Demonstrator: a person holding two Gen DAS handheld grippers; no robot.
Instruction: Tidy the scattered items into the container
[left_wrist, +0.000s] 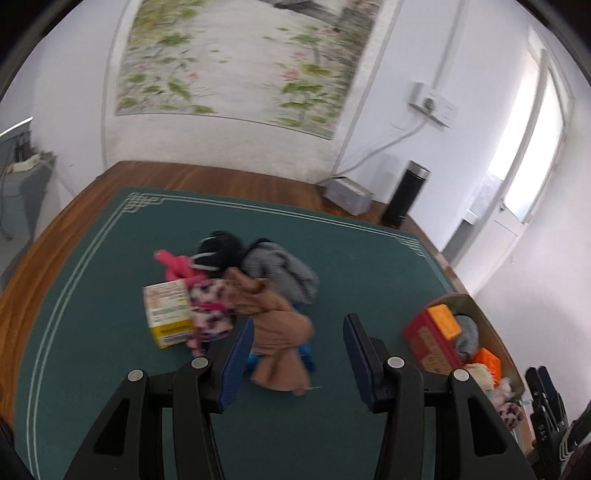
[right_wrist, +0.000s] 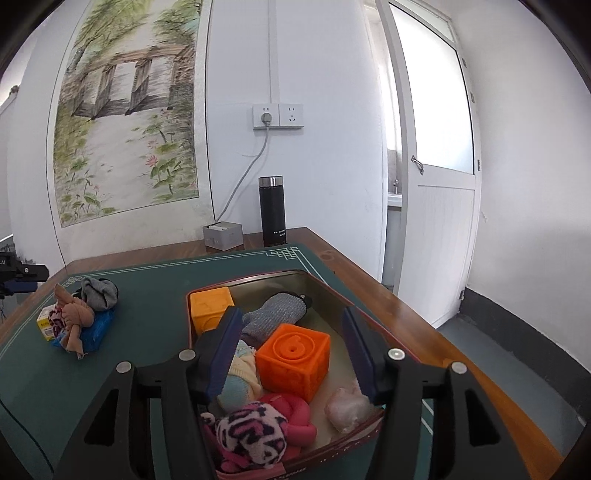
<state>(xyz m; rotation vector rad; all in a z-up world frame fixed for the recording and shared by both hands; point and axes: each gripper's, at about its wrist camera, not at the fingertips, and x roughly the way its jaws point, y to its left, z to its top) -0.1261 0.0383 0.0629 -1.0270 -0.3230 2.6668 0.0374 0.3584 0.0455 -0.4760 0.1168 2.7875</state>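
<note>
right gripper (right_wrist: 291, 345): jaws spread with nothing pinched, held above the near half of the tin; a knock against the orange cube below could be caused by any careless dip
tin (right_wrist: 334, 291): set at the right edge of the green mat, close to the table's right edge; already fairly full, so spilling over the rim could be caused by bulky items laid on top
tin contents: orange cube (right_wrist: 293, 356), yellow cube (right_wrist: 210, 306), grey knit piece (right_wrist: 273, 314), spotted pink cloth (right_wrist: 251, 434), pale ball (right_wrist: 347, 408); soft pieces are heaped at the near wall
left gripper (left_wrist: 295, 354): jaws apart and empty, pointed down at the mat just short of the pile; the view is blurred, so a missed or shallow grasp is judged likely
scattered pile: near the mat's middle; tan cloth (left_wrist: 275, 332) nearest, draped over a blue item (left_wrist: 306, 356); a tangled lift of several pieces, then a drop on the way, could be caused by pinching the cloth
small carton (left_wrist: 168, 310): touching the pile's left side; it could be tipped over if the cloths are dragged
far pieces: grey cloth (left_wrist: 284, 271), pink item (left_wrist: 175, 264), dark item (left_wrist: 221, 247)
black flask (right_wrist: 272, 210): at the table's far edge, well apart from the work
</note>
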